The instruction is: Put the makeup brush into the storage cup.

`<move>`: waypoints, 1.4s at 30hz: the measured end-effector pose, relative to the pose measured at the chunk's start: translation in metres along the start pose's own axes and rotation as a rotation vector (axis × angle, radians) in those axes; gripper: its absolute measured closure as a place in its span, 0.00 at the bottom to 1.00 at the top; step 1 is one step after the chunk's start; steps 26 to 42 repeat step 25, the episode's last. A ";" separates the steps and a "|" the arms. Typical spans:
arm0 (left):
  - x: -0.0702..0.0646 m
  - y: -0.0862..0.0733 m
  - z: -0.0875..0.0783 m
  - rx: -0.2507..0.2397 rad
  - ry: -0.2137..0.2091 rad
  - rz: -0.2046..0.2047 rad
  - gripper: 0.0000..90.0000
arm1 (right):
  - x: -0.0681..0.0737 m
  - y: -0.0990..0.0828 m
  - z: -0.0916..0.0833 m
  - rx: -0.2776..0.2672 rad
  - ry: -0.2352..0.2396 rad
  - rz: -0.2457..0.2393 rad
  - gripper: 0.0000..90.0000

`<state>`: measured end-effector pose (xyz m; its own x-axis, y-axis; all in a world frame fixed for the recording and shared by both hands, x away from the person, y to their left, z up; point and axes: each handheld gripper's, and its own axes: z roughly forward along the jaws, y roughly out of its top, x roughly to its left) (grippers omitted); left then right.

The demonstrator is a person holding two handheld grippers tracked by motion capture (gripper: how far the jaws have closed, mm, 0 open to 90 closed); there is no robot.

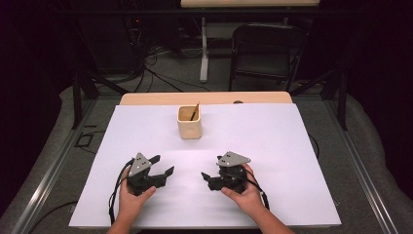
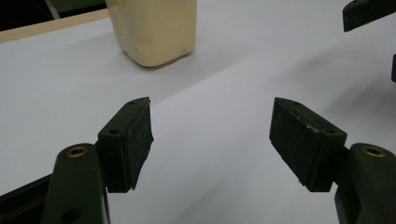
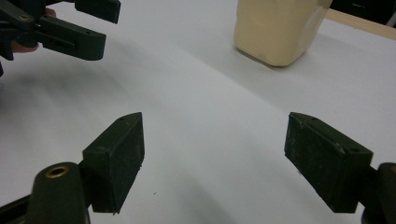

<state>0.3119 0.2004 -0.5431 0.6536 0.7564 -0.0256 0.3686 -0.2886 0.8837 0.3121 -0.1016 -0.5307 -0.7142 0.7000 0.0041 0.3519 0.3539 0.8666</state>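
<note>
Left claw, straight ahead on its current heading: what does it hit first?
Probably nothing soon: the left claw is open over bare white table. The cream cup sits left of its line; depth is hard to judge.

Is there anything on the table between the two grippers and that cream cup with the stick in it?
Nothing visible. Bare white table lies between the cup and both the left gripper and right gripper, whose jaws are open.
</note>
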 end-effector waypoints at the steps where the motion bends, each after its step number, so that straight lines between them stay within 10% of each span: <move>1: -0.001 0.000 0.001 0.000 -0.001 -0.001 0.33 | 0.000 0.000 0.000 0.000 0.000 0.000 0.22; 42: 0.004 -0.002 -0.005 -0.045 0.010 -0.054 0.34 | 0.000 -0.001 0.001 0.006 0.000 0.004 0.22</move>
